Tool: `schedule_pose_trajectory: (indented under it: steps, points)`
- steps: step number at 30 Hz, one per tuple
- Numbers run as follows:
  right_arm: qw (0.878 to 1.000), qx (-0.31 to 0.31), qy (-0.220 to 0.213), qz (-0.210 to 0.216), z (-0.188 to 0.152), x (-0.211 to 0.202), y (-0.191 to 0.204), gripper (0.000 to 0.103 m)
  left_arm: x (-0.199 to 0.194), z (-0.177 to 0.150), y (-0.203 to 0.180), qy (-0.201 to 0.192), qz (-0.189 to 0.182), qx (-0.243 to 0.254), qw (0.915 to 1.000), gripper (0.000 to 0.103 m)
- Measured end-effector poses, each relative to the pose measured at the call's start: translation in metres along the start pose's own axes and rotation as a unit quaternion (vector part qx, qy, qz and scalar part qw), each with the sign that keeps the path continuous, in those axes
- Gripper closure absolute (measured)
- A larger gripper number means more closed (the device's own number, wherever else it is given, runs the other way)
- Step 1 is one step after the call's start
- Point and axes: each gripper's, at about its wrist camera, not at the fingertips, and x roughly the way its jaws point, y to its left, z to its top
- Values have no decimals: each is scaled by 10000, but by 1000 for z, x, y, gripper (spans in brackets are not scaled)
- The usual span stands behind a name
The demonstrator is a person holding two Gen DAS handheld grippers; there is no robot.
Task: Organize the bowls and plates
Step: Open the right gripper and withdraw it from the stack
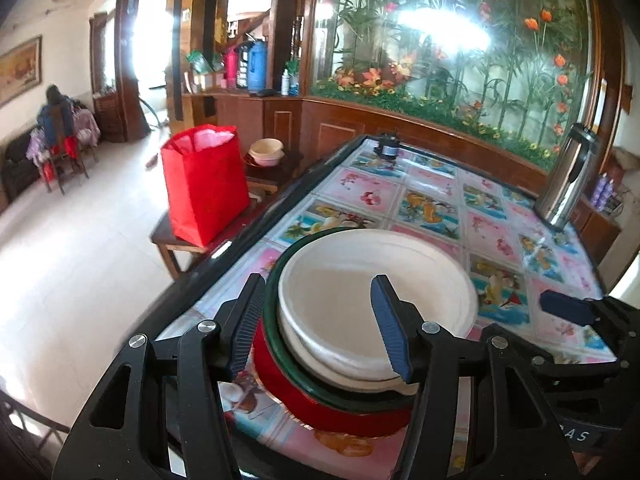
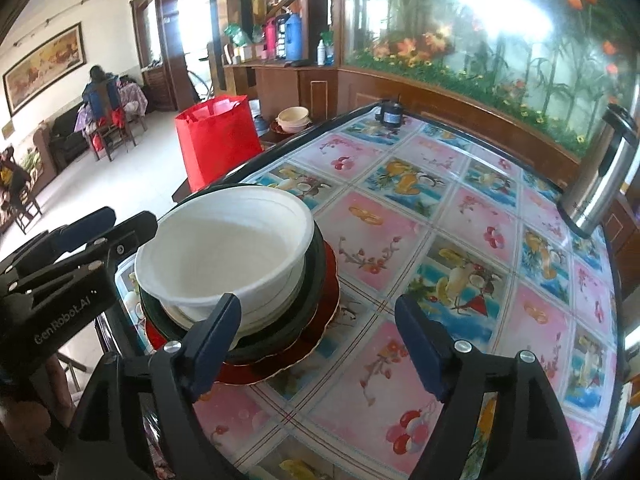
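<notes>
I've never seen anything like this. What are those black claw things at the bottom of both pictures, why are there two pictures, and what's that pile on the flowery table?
The claws are two-finger grippers that a person holds, one per hand; no robot is involved. Each carries a wide-angle camera looking along its fingers, hence two rounded pictures. One view is from the left gripper, the other from the right gripper. Both are open and hold nothing. On the table, with its fruit and flower patterned cover, stands a stack: a white bowl nested in other white dishes, on a dark green plate, on a red plate. The left gripper's fingers straddle the stack's near rim. A steel jug stands farther back.
</notes>
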Motion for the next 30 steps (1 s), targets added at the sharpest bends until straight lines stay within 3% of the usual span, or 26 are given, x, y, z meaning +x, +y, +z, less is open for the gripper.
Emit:
schedule_pose_trajectory:
  steps: [2,6,9,12,16,20,27,29,30]
  points:
    - [9999,56,-76,-52,-4,-2,1,23,-4,-5,-5,-92,257,177,9995,48]
    - [9993,197,-241,-220,-12,-2,2,22,-10,-15,-6,-170,316,234,9991,48]
    - [9993,314,-186,-120,-18,0,1,22,-11,-20,-5,-211,392,305,9985,47]
    - [9992,362,-188,-59,-23,0,3,22,-11,-25,1,-120,140,185,9997,36]
    - [9984,454,-337,-80,-29,-5,7,22,-14,-29,0,-251,405,300,9984,36]
    - [9979,508,-399,-93,-31,-5,11,22,-14,-31,6,-190,158,122,9996,36]
    - [9973,517,-427,-305,-31,-5,13,22,-20,-35,0,-396,545,348,9971,36]
    - [9971,521,-447,-338,-31,-5,12,22,-23,-36,-2,-443,507,381,9970,32]
    - [9970,512,-450,-359,-30,-6,13,22,-24,-36,-2,-451,489,395,9970,24]
